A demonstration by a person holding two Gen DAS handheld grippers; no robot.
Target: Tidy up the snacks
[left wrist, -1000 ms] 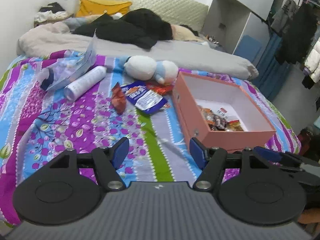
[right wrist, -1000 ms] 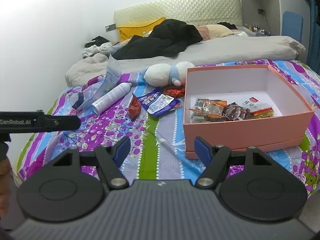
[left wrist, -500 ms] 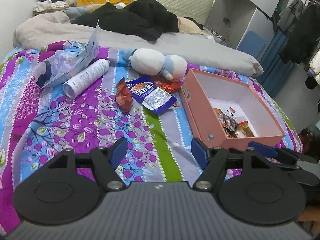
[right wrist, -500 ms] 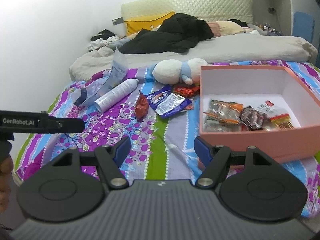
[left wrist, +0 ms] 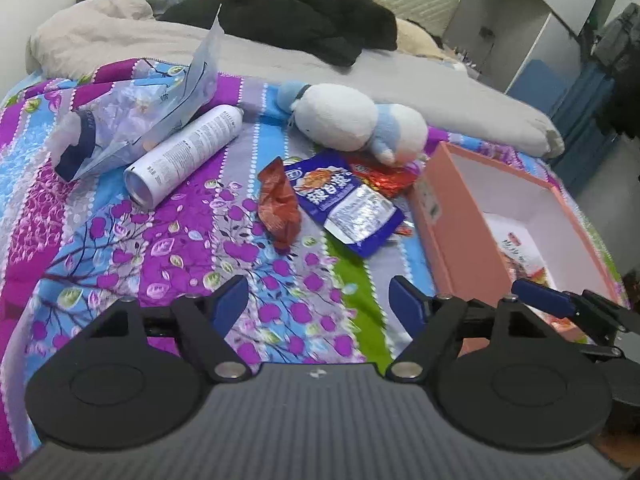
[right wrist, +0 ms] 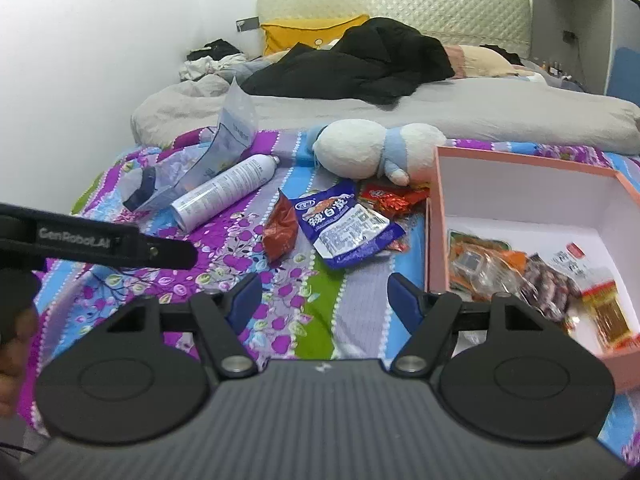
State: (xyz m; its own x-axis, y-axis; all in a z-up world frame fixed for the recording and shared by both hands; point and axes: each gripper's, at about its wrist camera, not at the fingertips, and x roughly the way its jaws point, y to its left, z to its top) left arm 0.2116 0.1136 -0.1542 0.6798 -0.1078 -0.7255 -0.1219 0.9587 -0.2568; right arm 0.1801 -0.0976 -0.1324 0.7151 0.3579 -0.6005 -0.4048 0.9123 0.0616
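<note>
Three snack packets lie on the flowered bedspread: a blue packet, a brown-red packet to its left, and a red packet partly under the blue one. To their right stands an open pink box with several snack packs inside. My left gripper hovers short of the packets, its jaws opening with nothing between them. My right gripper is open and empty beside the box's near left corner. Its fingertip shows at the right of the left wrist view.
A white spray can, a clear plastic bag and a white-and-blue plush toy lie beyond the snacks. Grey bedding, black clothes and a yellow pillow fill the far bed. The left gripper's arm crosses the right wrist view.
Both grippers have moved forward over the bed toward the snacks and box, which now look larger and closer. The left jaws stand slightly wider.
</note>
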